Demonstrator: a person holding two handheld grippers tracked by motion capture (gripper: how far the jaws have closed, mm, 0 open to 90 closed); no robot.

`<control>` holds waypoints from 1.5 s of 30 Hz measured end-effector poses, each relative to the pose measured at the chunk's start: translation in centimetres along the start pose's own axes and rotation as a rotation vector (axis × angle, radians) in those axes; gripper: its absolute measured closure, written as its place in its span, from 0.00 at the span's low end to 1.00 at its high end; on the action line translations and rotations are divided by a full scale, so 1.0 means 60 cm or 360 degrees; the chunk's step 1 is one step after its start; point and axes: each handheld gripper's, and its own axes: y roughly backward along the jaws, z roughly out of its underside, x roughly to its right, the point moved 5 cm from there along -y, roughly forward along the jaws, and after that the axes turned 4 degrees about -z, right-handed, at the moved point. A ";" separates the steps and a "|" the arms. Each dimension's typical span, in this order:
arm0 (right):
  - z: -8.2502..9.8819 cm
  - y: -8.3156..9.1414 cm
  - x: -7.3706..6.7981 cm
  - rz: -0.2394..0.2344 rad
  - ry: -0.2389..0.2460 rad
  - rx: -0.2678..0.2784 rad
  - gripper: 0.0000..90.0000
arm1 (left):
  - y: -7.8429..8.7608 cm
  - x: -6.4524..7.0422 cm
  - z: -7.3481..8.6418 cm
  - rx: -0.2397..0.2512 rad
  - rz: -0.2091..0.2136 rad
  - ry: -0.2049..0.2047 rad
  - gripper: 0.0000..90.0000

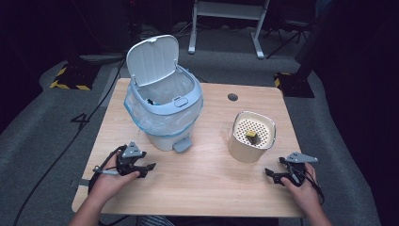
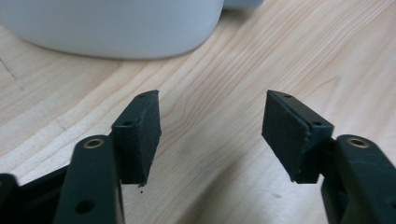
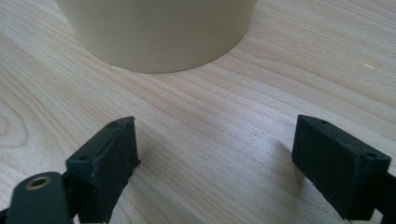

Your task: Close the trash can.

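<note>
Left tongs (image 1: 149, 169): released, jaws wide apart with bare wood between them, low over the table (image 1: 202, 188), grasping nothing
Pedal bin (image 1: 165, 113): just ahead of the left tongs and a little to their right; lid tipped up and back, clear liner folded over the rim, foot pedal facing the person; something small and dark lies near its inner rim, too small to tell what
Cream tub (image 1: 251, 137): ahead and to the left of the right tongs, near them, well apart from the left tongs; upright, with a perforated insert on top
Small yellowish piece (image 1: 251, 135): sits on that insert, about the middle; its long axis cannot be told
Right tongs (image 1: 269, 173): released, jaws wide, nothing between them, low over the table
Key relation: the right tongs are the nearer pair to the piece; it lies up, forward and left of them, so I judge the reach comes from above the tub
</note>
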 end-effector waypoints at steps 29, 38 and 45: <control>0.000 0.000 0.000 -0.0004 -0.0002 0.0002 0.16 | 0.197 -0.079 -0.181 0.0671 -0.0076 0.0140 0.55; 0.000 0.000 0.000 -0.0004 -0.0003 0.0002 0.16 | 0.238 -0.106 -0.240 0.0825 -0.0125 0.0189 0.61; 0.000 0.000 0.000 -0.0005 -0.0005 0.0002 0.16 | 0.255 -0.129 -0.277 0.0833 -0.0190 0.0229 0.78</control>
